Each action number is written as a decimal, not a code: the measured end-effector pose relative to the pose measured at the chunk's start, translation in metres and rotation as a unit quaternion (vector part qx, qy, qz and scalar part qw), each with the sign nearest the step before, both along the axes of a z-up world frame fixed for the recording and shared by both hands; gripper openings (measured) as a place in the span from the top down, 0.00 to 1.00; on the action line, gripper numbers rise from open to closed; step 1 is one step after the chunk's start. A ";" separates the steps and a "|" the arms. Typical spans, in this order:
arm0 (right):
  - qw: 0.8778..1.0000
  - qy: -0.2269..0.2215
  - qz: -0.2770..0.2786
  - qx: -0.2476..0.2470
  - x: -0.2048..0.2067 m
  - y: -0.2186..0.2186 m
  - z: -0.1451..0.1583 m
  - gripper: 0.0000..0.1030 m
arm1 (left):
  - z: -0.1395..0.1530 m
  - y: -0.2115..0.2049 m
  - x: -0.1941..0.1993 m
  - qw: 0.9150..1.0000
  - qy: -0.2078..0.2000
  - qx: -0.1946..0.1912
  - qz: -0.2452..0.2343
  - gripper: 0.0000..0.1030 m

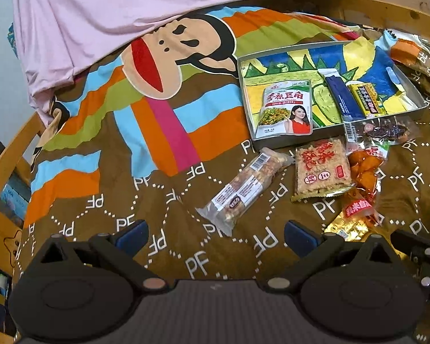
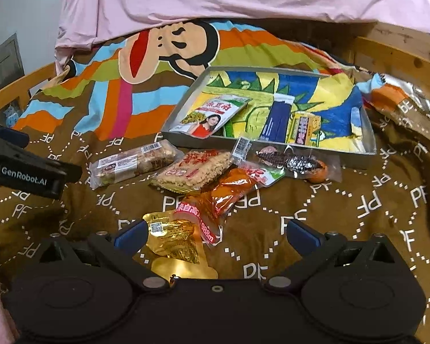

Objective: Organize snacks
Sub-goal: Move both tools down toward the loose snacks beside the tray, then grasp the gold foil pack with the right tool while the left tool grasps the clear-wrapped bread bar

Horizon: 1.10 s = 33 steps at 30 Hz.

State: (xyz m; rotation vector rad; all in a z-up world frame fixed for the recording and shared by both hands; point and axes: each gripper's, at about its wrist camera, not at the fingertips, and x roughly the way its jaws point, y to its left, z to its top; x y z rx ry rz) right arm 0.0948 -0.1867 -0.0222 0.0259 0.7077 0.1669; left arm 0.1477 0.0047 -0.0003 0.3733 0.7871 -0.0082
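Left gripper first: through its own camera I see both blue-padded fingers spread wide with nothing between them, hovering low over the brown patterned bedspread. Just ahead of the gap lies the long clear-wrapped nut bar, slanting up toward the shallow grey metal tray with the painted lining. Inside that tray I count three snacks: the green-and-white pouch with a woman's picture, the dark blue stick packet and the small yellow packet. Loose on the bedspread remain the square rice-cracker packet with red lettering, the orange pouch, the clear pack with a dark dried piece and the gold foil pouch. I judge the sorting under half done, with the nut bar the natural target for this side.

Right gripper next: its fingers also stand wide and empty. The gold foil pouch sits close against the left-hand fingertip, partly under it, off-centre in the gap. The left gripper's black body shows at the frame's left edge. For a pick here, I would shift leftward to centre the pouch, come down, and close on its flat edge; foil looks slippery, so a firm pinch seems wise before carrying it to the tray.
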 end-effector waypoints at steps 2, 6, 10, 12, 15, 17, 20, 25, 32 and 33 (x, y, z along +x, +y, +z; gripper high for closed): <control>1.000 0.006 -0.004 0.003 0.004 -0.001 -0.003 0.01 | -0.001 0.000 0.005 1.000 0.002 0.001 -0.002 0.00; 1.000 0.012 -0.007 0.005 0.011 -0.001 -0.008 0.01 | -0.004 0.002 0.014 1.000 0.001 0.007 -0.008 0.00; 1.000 0.015 -0.001 0.000 0.017 0.001 -0.013 0.01 | -0.010 0.005 0.023 1.000 0.005 0.019 -0.018 0.00; 1.000 0.020 0.003 0.002 0.020 0.002 -0.016 0.01 | -0.011 0.009 0.028 1.000 0.005 0.018 -0.020 0.00; 0.999 0.035 0.012 0.016 0.025 0.002 -0.023 0.01 | -0.009 0.018 0.033 1.000 0.010 -0.002 -0.029 0.00; 0.998 0.046 0.022 0.028 0.027 0.005 -0.029 0.01 | -0.007 0.024 0.036 0.999 0.009 -0.015 -0.032 0.00; 0.998 0.052 0.036 0.028 0.027 0.011 -0.033 0.01 | -0.007 0.028 0.038 0.999 0.000 -0.013 -0.032 0.00; 0.997 0.052 0.056 0.018 0.029 0.022 -0.036 0.01 | -0.014 0.026 0.045 0.998 0.009 -0.010 -0.057 0.00; 0.995 0.060 0.073 0.024 0.035 0.028 -0.043 0.01 | -0.027 0.021 0.062 0.992 0.023 -0.016 -0.121 0.00; 0.995 0.061 0.075 0.027 0.036 0.029 -0.043 0.02 | -0.029 0.019 0.066 0.990 0.016 -0.002 -0.138 0.00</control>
